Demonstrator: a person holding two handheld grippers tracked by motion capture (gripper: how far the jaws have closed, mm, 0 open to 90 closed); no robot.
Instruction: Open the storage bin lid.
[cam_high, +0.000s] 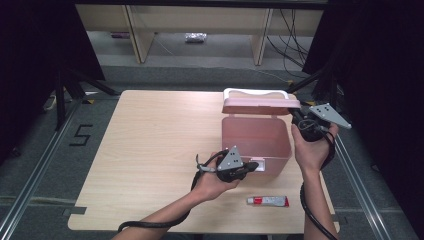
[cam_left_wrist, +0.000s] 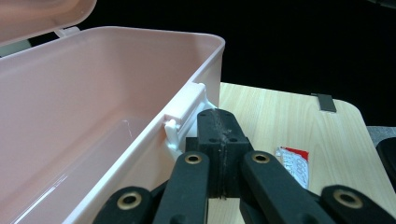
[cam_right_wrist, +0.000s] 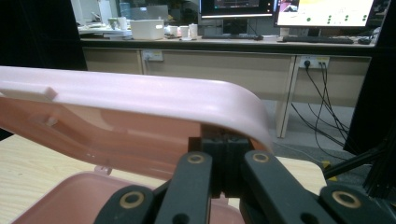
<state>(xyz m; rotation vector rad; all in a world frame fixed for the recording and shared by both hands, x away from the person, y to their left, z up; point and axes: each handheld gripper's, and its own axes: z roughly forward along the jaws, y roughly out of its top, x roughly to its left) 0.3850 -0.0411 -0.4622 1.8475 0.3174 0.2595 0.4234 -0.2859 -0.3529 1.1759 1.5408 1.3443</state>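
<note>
High view: tube (cam_high: 267, 201) near box (cam_high: 256, 137)

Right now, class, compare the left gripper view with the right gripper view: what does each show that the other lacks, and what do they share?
The left gripper view alone shows the white latch on the box's front wall and the red-and-white tube on the table. The right gripper view alone shows the desk with monitors and the wall sockets behind. Both show the pink box with its raised lid and closed black jaws.

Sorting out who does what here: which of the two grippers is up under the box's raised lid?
The right gripper, its shut jaws under the pink lid edge. The left gripper sits low by the box front latch.
</note>
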